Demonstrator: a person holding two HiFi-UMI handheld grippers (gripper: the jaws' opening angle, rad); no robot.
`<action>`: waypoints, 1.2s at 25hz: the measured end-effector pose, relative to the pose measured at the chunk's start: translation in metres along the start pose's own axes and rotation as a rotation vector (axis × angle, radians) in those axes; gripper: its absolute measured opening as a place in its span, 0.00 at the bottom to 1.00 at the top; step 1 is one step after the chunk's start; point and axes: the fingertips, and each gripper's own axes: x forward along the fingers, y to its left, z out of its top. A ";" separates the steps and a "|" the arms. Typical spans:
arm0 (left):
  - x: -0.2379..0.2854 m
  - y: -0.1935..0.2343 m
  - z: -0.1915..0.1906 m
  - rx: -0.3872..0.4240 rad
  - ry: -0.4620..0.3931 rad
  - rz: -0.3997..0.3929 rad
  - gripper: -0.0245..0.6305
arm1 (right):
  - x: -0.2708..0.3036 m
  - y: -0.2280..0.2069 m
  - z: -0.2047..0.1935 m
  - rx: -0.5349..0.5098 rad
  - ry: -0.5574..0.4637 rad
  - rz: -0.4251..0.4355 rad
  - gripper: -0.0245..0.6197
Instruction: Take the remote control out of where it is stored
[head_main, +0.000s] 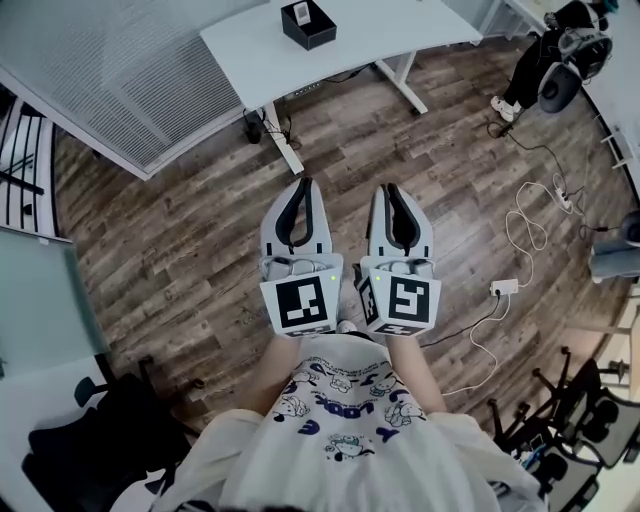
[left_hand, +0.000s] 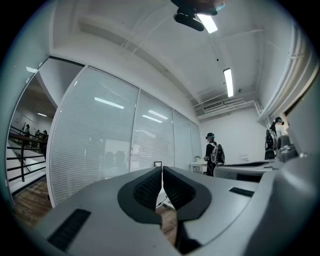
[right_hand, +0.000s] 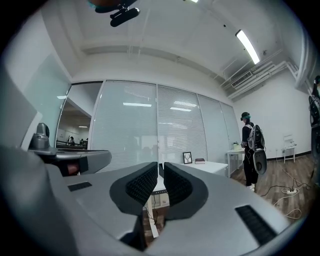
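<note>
Remote control: you cannot make it out in any view. The likely store is the black box (head_main: 308, 24) on the white counter (head_main: 390, 30) at the top centre of the head view. Something pale shows in its open top, too small to name.

Progress, as a judgement: nothing of the task is done. The box looks untouched and well apart from both tools. Left to do: the walk up, the reach in, the grasp and the lift out.

Left gripper (head_main: 303, 184): jaws pressed together at the tips, nothing between them. Right gripper (head_main: 390, 189): jaws likewise together and empty. Both are held side by side near your body at frame centre, pointing toward the counter. You will need to open the jaws before reaching in.

Room for moving:
- The wooden floor (head_main: 180, 250) between you and the counter is bare, so the straight path looks free.
- The near counter leg (head_main: 283, 145) stands in line with the left gripper, with cabling at its foot. Mind your feet there.
- The box sits back from the near edge, so expect to lean over that edge.
- Right of frame: loose white cable (head_main: 530, 215) and a power strip (head_main: 503, 288) on the floor. Keep left of them.
- Upper right: another person (head_main: 545, 60), well clear.
- Upper left: the glass partition (head_main: 120, 70) bounds that side.
- Lower corners: chairs (head_main: 580, 410), behind you.
</note>
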 end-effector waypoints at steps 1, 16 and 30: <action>0.007 0.003 -0.001 0.005 0.003 -0.002 0.07 | 0.007 -0.001 0.001 0.002 -0.001 0.000 0.13; 0.113 0.061 -0.009 0.001 0.002 -0.009 0.07 | 0.124 0.004 -0.003 0.010 0.004 -0.019 0.13; 0.177 0.099 -0.020 0.010 0.024 0.022 0.07 | 0.198 0.004 -0.006 0.014 0.012 -0.016 0.13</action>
